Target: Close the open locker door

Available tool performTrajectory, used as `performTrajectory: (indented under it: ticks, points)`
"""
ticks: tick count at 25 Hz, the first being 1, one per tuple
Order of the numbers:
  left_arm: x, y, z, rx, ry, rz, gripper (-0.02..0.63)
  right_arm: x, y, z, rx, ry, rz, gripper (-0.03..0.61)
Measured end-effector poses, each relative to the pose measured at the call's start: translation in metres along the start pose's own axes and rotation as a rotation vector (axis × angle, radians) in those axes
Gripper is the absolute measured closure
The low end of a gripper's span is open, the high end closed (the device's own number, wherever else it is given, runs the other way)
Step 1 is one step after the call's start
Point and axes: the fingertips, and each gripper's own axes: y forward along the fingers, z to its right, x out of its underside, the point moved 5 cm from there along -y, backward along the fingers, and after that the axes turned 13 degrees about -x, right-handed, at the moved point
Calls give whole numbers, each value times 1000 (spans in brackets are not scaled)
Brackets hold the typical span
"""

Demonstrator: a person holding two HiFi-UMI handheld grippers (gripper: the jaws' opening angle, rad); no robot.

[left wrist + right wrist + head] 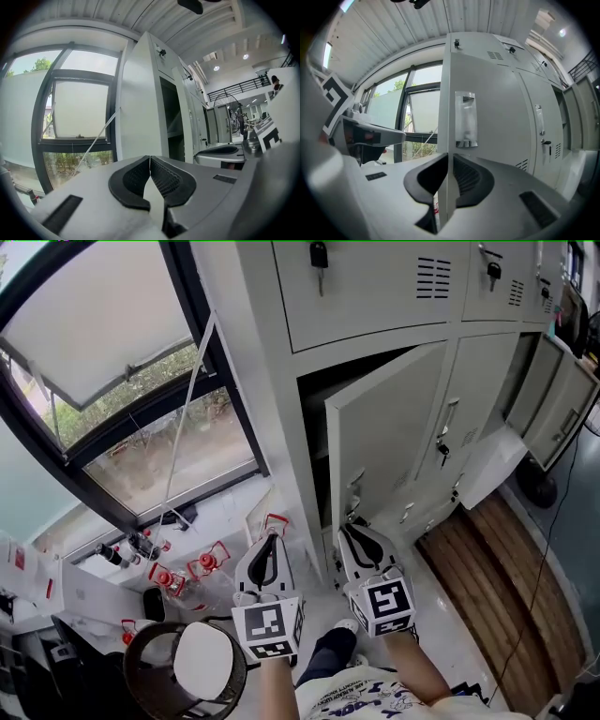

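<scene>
Ahead of both pairs of fingers stands a bank of grey lockers [375,306], and off to the left of my left fingers runs a big dark-framed window [141,427]. One locker door [384,446] in the lower row hangs open, swung out toward me, with its free edge coming right down to my right fingers. My right gripper [356,529] takes that edge end-on. In the right gripper view the thin sheet runs straight up between the pads [471,178], which sit clamped against its two faces with no gap that I can see. My left gripper [272,538] is just to the left of the right one and apart from the door. Its fingers are pressed together tip to tip with nothing between them, and they point at the cabinet's pale side wall. Above my right fingers a clear pocket [465,119] is fixed to the door's outer face. Higher up, a key [319,259] hangs in an upper locker. Small red-capped bottles [169,576] lie left of my left fingers.
</scene>
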Motion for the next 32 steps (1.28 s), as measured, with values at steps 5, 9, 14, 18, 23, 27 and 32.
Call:
performTrajectory:
  ticks: [5, 9, 14, 18, 23, 27, 32]
  points:
    - [0, 5, -9, -11, -2, -1, 606, -4, 11, 7, 14, -4, 7, 548]
    - [1, 10, -14, -18, -5, -3, 606, -5, 20, 13, 18, -6, 6, 548]
    - [3, 15, -23, -30, -10, -8, 606, -6, 33, 14, 21, -13, 2, 548]
    - [5, 19, -31, -39, -14, -11, 606, -7, 44, 15, 18, -16, 0, 548]
    - [6, 23, -39, -49, -17, -24, 606, -8, 55, 17, 18, -19, 2, 548]
    - [7, 26, -44, -51, -19, -14, 606, -8, 60, 18, 22, -20, 6, 548]
    - [8, 29, -48, -55, -20, -18, 606, -9, 64, 20, 26, -22, 7, 548]
